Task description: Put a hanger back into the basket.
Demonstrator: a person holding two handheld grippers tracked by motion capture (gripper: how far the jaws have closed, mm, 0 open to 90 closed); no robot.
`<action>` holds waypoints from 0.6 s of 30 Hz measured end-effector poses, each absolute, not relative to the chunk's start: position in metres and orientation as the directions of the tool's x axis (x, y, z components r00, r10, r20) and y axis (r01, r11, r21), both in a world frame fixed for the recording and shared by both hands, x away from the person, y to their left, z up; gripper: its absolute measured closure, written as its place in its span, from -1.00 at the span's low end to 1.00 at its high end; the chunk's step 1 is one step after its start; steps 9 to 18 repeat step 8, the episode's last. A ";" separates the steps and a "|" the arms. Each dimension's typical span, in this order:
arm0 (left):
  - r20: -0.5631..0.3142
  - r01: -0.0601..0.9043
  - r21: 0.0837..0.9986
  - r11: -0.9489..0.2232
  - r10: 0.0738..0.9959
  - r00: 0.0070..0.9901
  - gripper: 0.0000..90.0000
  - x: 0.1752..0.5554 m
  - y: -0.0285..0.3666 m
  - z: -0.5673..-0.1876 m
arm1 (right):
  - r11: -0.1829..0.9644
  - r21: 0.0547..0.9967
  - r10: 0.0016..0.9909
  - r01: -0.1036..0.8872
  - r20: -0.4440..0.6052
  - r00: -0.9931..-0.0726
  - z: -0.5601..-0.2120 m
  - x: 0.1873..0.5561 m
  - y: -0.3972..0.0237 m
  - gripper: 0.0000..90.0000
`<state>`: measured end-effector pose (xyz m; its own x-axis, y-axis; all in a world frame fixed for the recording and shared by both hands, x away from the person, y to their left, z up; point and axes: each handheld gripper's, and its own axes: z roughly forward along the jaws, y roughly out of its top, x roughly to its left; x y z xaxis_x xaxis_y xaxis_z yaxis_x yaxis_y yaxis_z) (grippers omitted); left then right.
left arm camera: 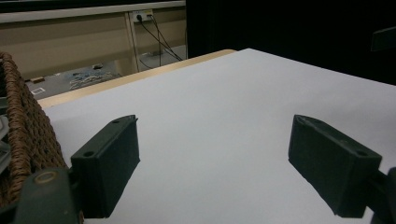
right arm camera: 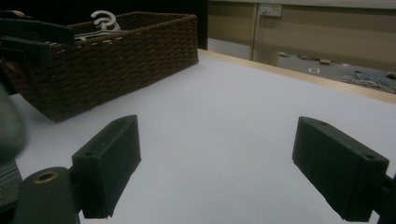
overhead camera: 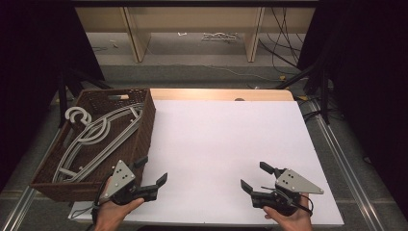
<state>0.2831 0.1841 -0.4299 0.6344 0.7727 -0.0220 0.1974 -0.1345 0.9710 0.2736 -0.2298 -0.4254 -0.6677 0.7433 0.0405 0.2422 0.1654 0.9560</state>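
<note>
Both claws, left [overhead camera: 153, 169] and right [overhead camera: 253, 175], are hovering jaws apart, gripping nothing, over the white counter [overhead camera: 226, 144]. Grey plastic hangers [overhead camera: 98, 137] are lying nested in the brown wicker basket [overhead camera: 144, 126] beside the left claw; pulling one is risking snagged hooks dragging the rest or tipping the basket.

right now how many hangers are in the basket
2 at least: two grey hangers lie stacked lengthwise in the wicker basket at the table's left, one on top, another beneath it toward the near-left. Their hooks overlap at the far-left corner; more may be hidden underneath.
</note>
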 end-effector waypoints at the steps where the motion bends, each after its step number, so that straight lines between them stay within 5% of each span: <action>1: -0.022 0.197 0.971 -0.135 0.773 0.634 -0.64 0.283 0.184 -0.430 | 0.165 0.956 0.743 0.243 0.041 -0.668 -0.425 0.274 -0.230 -0.64; 18: -0.016 0.198 0.970 -0.143 0.772 0.636 -0.64 0.283 0.184 -0.430 | 0.168 0.956 0.737 0.241 0.041 -0.675 -0.426 0.274 -0.229 -0.64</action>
